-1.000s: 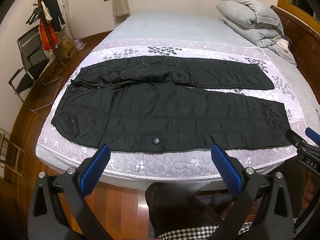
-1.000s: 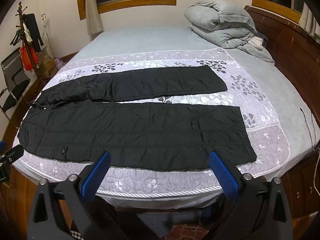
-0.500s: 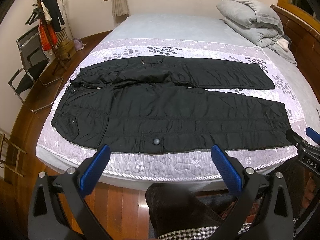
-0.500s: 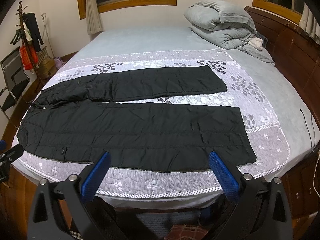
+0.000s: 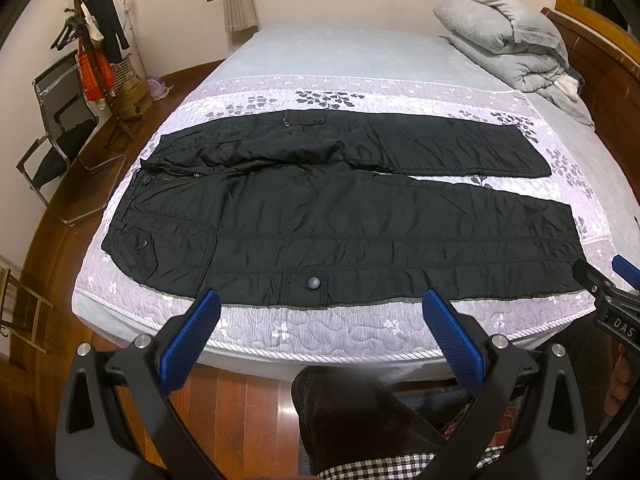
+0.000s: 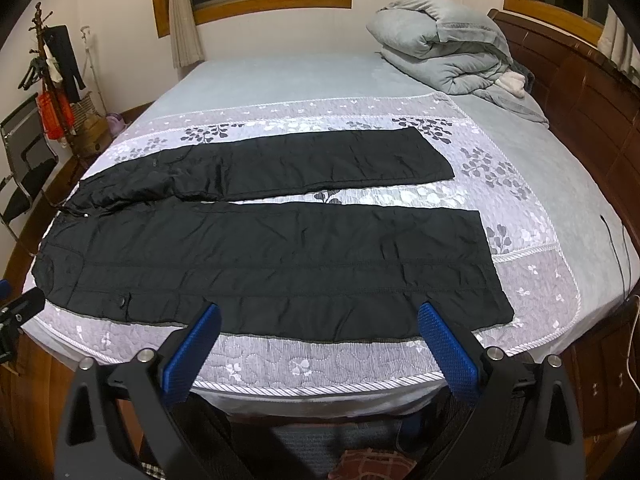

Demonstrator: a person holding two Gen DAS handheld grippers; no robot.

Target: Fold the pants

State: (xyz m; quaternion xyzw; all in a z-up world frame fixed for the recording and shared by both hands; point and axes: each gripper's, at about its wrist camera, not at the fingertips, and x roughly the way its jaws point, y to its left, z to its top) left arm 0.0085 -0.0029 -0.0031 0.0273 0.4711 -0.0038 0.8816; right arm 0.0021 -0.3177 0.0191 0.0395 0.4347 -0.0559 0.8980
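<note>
Hovering with both grippers, left [image 5: 320, 312] and right [image 6: 318, 326], fingers apart over the bed's [image 5: 320, 332] near edge, I must next grasp the flat pants [image 5: 340, 220].

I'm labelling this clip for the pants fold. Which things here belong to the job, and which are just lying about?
Job:
- pants, spread flat on the bed, legs apart
- left gripper, open, holding nothing
- right gripper, open, holding nothing
- bed

Lying about:
- duvet, bundled at the far corner
- coat rack
- chair
- curtain
</note>
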